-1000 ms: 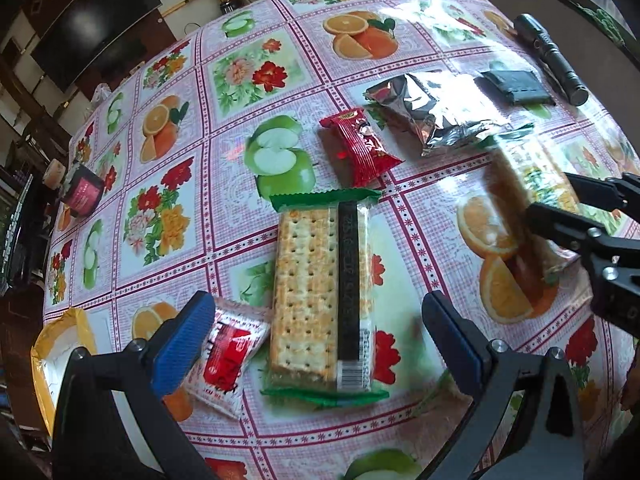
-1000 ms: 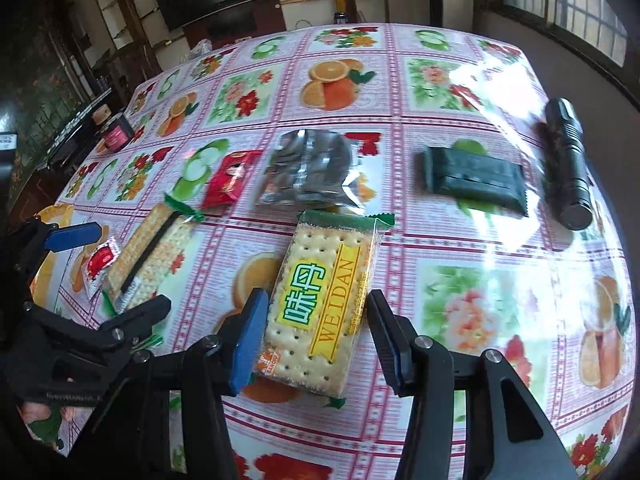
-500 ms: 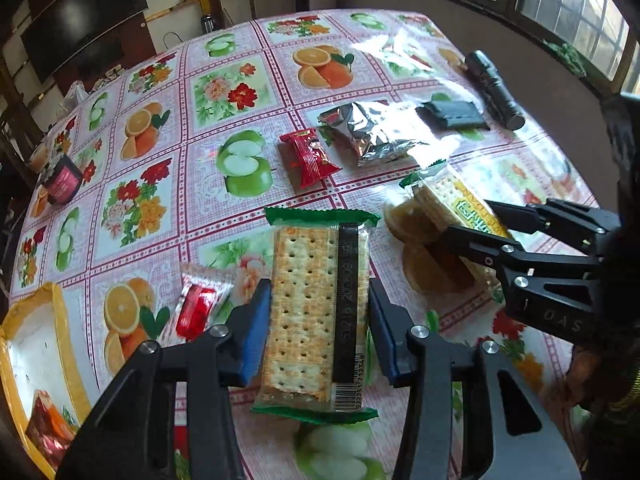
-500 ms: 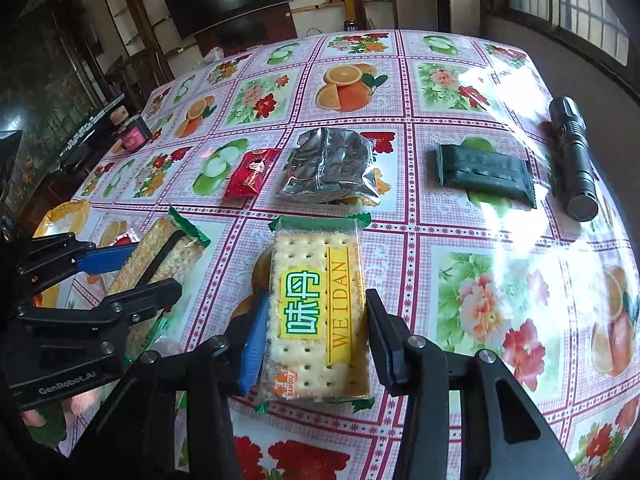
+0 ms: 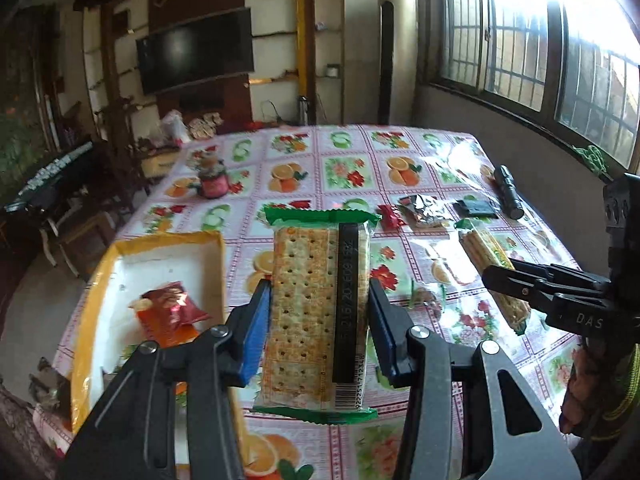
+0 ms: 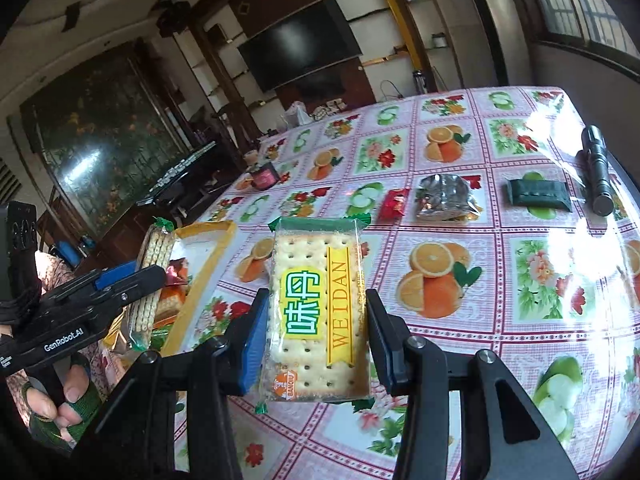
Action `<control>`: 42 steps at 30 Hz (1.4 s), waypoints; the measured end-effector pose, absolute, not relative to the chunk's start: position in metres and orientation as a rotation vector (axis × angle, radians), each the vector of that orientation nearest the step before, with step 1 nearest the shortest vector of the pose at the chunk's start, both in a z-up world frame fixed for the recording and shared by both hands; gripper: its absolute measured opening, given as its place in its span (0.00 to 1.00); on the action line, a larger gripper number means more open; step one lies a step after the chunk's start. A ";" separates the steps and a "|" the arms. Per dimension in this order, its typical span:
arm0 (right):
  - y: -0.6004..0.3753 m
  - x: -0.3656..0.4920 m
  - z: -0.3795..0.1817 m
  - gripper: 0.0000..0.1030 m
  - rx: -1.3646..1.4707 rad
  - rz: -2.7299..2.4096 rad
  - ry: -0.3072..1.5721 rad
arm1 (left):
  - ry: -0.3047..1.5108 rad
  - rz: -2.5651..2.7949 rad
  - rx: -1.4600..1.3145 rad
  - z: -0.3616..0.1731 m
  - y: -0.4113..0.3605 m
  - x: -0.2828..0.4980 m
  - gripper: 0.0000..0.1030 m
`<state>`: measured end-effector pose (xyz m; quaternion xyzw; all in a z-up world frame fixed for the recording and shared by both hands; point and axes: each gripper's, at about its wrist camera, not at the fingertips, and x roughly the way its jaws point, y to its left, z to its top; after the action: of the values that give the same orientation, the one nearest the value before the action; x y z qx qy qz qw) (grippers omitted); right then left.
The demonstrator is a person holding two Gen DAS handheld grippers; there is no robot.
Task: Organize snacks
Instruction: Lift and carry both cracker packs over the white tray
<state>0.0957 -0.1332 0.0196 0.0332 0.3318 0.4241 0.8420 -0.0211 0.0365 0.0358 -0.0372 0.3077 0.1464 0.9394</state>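
Now both grippers hold cracker packs above the desk (image 5: pixel 420 168): the left gripper (image 5: pixel 320 322) fingers clamp a barcode-side cracker pack (image 5: pixel 308 312) right of the yellow tray (image 5: pixel 96 280), the right gripper (image 6: pixel 316 330) fingers clamp the WEIDAN pack (image 6: pixel 316 312).

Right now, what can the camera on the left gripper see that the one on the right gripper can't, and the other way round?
Only the left view shows the tray's white floor with the red snack packet, and the barcode back of its cracker pack. Only the right view shows the WEIDAN label on its cracker pack and the person's fingers. Both show the flashlight, dark green pouch, silver bag, and each other's gripper.
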 end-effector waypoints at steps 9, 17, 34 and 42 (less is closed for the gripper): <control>-0.122 0.052 0.032 0.44 0.017 0.972 0.594 | 0.427 0.425 0.016 0.049 0.038 -0.092 0.47; -0.099 0.026 0.041 0.44 -0.050 1.015 0.557 | 0.366 0.487 0.049 0.051 0.038 -0.117 0.47; -0.063 0.007 0.042 0.44 -0.099 1.069 0.524 | 0.291 0.613 0.044 0.047 0.059 -0.154 0.47; -0.051 0.004 0.041 0.44 -0.113 1.093 0.534 | 0.264 0.629 0.085 0.046 0.054 -0.154 0.47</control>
<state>0.0037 -0.0510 0.0409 -0.0530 0.2509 0.5132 0.8191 -0.1544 0.0542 0.0456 0.0418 0.1294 0.3085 0.9415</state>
